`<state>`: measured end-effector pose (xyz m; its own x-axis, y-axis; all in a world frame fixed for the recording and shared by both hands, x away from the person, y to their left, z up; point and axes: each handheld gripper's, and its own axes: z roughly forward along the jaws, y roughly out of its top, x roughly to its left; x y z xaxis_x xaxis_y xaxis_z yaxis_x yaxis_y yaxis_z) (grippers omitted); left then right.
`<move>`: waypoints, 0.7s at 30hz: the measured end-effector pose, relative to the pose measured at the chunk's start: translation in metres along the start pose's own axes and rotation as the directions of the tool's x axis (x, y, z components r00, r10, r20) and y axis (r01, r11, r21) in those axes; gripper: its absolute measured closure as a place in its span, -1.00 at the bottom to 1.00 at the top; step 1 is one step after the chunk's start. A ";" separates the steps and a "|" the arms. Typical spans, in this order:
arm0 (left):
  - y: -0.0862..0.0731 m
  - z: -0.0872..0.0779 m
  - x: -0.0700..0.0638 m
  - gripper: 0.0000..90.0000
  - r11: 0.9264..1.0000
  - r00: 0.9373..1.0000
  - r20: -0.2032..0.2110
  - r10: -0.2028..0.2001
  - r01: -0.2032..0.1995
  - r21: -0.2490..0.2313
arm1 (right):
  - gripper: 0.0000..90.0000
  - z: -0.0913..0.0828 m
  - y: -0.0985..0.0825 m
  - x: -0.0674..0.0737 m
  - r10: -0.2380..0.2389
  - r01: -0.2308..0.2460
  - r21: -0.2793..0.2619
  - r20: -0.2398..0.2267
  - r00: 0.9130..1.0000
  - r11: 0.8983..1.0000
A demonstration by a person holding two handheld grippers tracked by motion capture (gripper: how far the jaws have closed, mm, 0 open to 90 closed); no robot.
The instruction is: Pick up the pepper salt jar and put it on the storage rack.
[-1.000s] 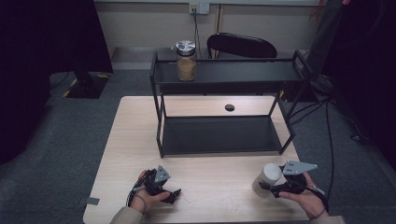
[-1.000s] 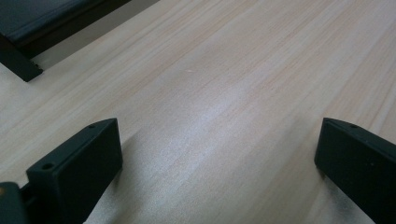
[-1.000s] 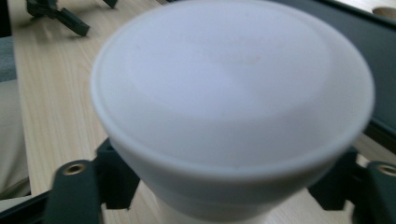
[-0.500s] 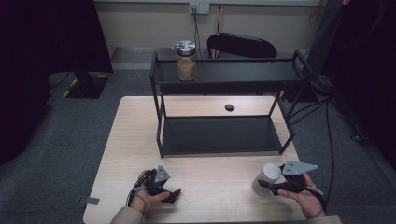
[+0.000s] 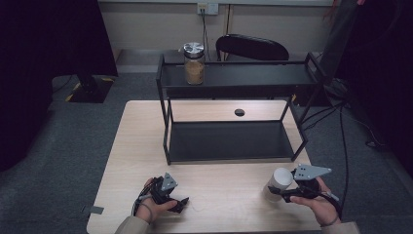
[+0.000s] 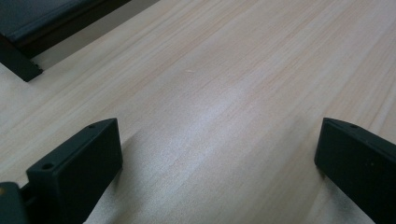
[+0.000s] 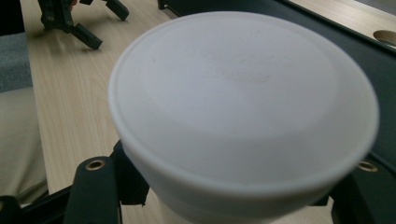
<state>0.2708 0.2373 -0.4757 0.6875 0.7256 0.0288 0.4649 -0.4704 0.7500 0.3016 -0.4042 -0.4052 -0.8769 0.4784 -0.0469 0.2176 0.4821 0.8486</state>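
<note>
**White cup clamped at the table's near right edge**

At the near right of the wooden table [image 5: 219, 195], a white cup [image 5: 279, 181] is held by the right gripper [image 5: 278, 191]. In the right gripper view the cup [image 7: 243, 112] is seen from above, its flat white lid close to the camera, and the two black jaws are pressed against its sides just below the rim — the jaws have just been closing, with the cup between them, and are now set firmly on it. In the high view the cup is seen upright just in front of the gripper, near the front right leg of the black two-tier shelf [image 5: 234, 141]; whether its base rests on the table cannot be told.

The left gripper [image 5: 181, 202] is held low at the near left of the table, well apart from the cup. In the left gripper view its jaws are spread wide, with nothing between them but bare wood [image 6: 219, 93]; a corner of the shelf [image 6: 28, 32] is seen at the upper left.

On the shelf's upper tier, towards its left end, a glass jar [image 5: 194, 63] with a metal lid is stood upright — brownish contents are seen inside. A small round hole [image 5: 239, 112] is seen in the tabletop behind the shelf.
</note>
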 end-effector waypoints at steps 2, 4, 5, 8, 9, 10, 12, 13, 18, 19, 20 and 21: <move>0.000 0.000 0.000 -1.00 1.000 1.000 0.000 0.000 0.000 0.000 | -0.22 0.000 0.006 0.001 -0.005 0.005 0.006 0.001 1.000 1.000; 0.000 0.000 0.000 -1.00 1.000 1.000 0.000 0.000 0.000 0.000 | -0.22 -0.001 0.011 0.000 -0.005 0.005 0.009 -0.007 1.000 1.000; 0.000 0.000 0.000 -1.00 1.000 1.000 0.000 0.000 0.000 0.000 | -0.22 -0.001 0.013 -0.001 -0.002 0.003 0.008 -0.009 1.000 1.000; 0.000 0.000 0.000 -1.00 1.000 1.000 0.000 0.000 0.000 0.000 | -0.22 -0.003 0.021 -0.003 0.001 -0.001 0.007 -0.020 1.000 1.000; 0.000 0.000 0.000 -1.00 1.000 1.000 0.000 0.000 0.000 0.000 | -0.22 -0.003 0.024 -0.004 0.007 -0.007 0.005 -0.022 1.000 1.000; 0.000 0.000 0.000 -1.00 1.000 1.000 0.000 0.000 0.000 0.000 | -0.22 -0.004 0.027 -0.005 0.004 -0.003 0.007 -0.025 1.000 1.000; 0.000 0.000 0.000 -1.00 1.000 1.000 0.000 0.000 0.000 0.000 | -0.22 -0.005 0.033 -0.006 0.000 0.000 0.012 -0.023 1.000 1.000; 0.000 0.000 0.000 -1.00 1.000 1.000 0.000 0.000 0.000 0.000 | -0.22 -0.006 0.037 -0.006 -0.003 0.003 0.017 -0.022 1.000 1.000; 0.000 0.000 0.000 -1.00 1.000 1.000 0.000 0.000 0.000 0.000 | -0.22 -0.009 0.049 -0.011 -0.001 0.002 0.024 -0.019 1.000 1.000; 0.000 0.000 0.000 -1.00 1.000 1.000 0.000 0.000 0.000 0.000 | -0.22 -0.010 0.052 -0.012 -0.004 0.004 0.026 -0.020 1.000 1.000; 0.000 0.000 0.000 -1.00 1.000 1.000 0.000 0.000 0.000 0.000 | -0.22 -0.012 0.055 -0.013 -0.005 0.005 0.029 -0.017 1.000 1.000; 0.000 0.000 0.000 -1.00 1.000 1.000 0.000 0.000 0.000 0.000 | -0.22 -0.013 0.058 -0.013 -0.002 0.002 0.027 -0.013 1.000 1.000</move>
<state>0.2708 0.2373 -0.4758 0.6875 0.7256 0.0287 0.4649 -0.4701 0.7502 0.3204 -0.3920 -0.3491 -0.8828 0.4679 -0.0417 0.2270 0.5026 0.8342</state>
